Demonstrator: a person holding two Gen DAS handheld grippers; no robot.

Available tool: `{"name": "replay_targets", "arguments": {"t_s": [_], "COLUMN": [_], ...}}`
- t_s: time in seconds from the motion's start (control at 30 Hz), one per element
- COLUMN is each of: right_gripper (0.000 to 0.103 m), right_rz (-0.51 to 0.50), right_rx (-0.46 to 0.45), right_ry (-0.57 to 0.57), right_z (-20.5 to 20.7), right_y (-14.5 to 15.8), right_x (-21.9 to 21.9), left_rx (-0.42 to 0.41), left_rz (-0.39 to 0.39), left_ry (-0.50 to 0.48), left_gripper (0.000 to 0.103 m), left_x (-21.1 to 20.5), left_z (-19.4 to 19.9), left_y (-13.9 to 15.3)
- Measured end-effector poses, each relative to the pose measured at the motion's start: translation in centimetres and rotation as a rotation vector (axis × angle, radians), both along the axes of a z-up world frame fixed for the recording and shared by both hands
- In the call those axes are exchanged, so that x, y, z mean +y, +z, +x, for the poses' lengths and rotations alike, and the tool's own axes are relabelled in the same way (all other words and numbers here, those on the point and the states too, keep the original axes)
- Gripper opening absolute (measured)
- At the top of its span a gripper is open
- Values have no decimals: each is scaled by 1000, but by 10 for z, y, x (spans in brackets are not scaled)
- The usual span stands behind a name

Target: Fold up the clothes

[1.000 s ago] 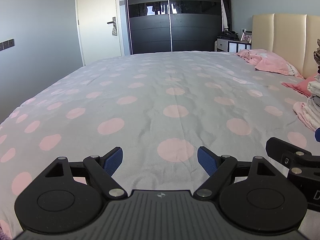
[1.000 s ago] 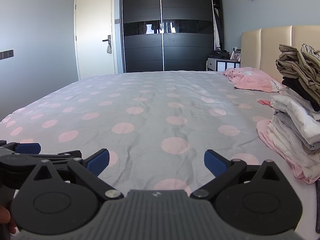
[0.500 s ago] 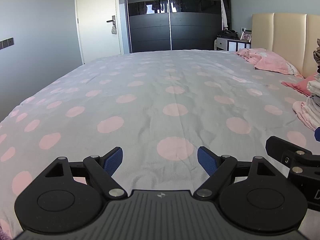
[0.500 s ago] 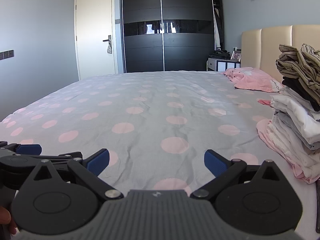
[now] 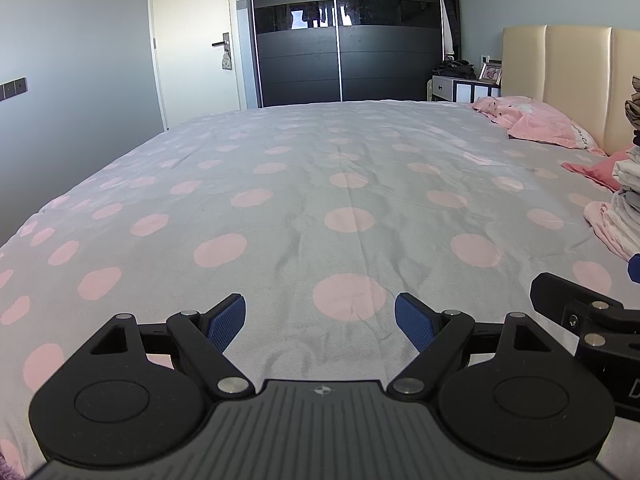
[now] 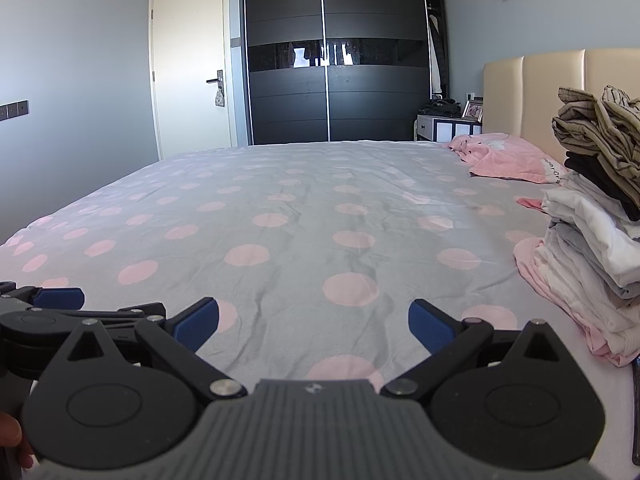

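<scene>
Nothing has shifted since the earlier frames: both grippers sit parked side by side over the polka-dot duvet. Left gripper and right gripper both gape wide w/ nothing between the pads. Clothes stack lies off to the right, near the headboard; right gripper is nearer, so prob. it reaches first. Both point fwd, tilted slightly down.

Left gripper, right gripper: black linkage arms, silver pivot screws, ribbed blue pads at fingertips, grey ridged body behind, small emblem, possibly logo.
</scene>
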State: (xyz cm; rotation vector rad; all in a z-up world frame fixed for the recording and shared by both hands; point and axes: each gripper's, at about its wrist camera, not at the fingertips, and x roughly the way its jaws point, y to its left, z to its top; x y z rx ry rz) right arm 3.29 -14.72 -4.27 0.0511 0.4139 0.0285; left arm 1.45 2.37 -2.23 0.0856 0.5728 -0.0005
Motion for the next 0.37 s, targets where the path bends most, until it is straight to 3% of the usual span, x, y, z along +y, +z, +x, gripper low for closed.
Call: {"name": "replay_targets", "arguments": {"t_s": [0.37], "right_gripper": [102], "right_rz": [7], "right_rx": [3], "right_ry": [5], "right_z": [0], "right_y": [0], "right_x": [-2], "left_rx": [-8], "left_rz": [2], "left_ry": [-1], "left_gripper": [82], "left_x": [-2], "left_z": [-1], "left_y": [1]}}
